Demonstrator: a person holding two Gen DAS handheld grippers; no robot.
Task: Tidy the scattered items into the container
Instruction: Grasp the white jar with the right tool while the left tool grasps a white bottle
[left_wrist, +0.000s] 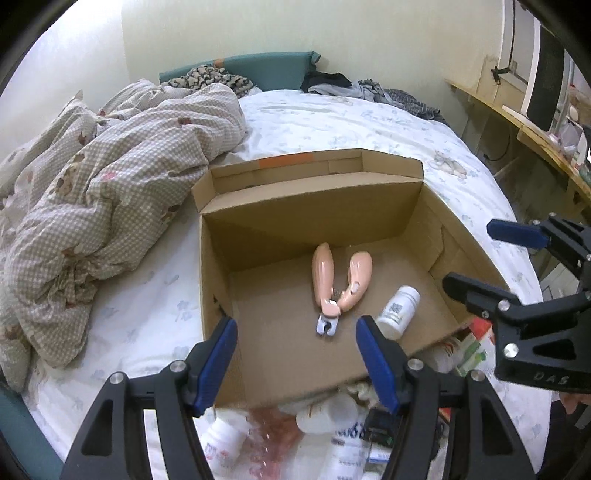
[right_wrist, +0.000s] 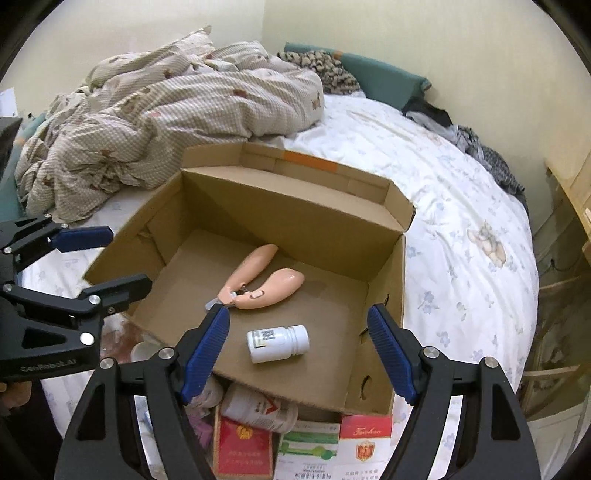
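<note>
Cardboard box (right_wrist: 207, 206) lying open on the bed sheet (right_wrist: 443, 206), holding pink-handled clippers (right_wrist: 258, 284) and, nearer its front edge, a white bottle (right_wrist: 279, 343), with more packets (right_wrist: 306, 450) just outside that edge; left gripper (left_wrist: 297, 360) and right gripper (right_wrist: 297, 354) both hover spread and empty above it.

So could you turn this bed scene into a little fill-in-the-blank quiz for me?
1. The pink clippers lie inside the ____ box.
2. The white bottle in the box lies on its ____.
3. Both the left tongs and the right tongs hold ____.
4. The red packet lies ____ the box.

Missing words: cardboard; side; nothing; outside
</note>
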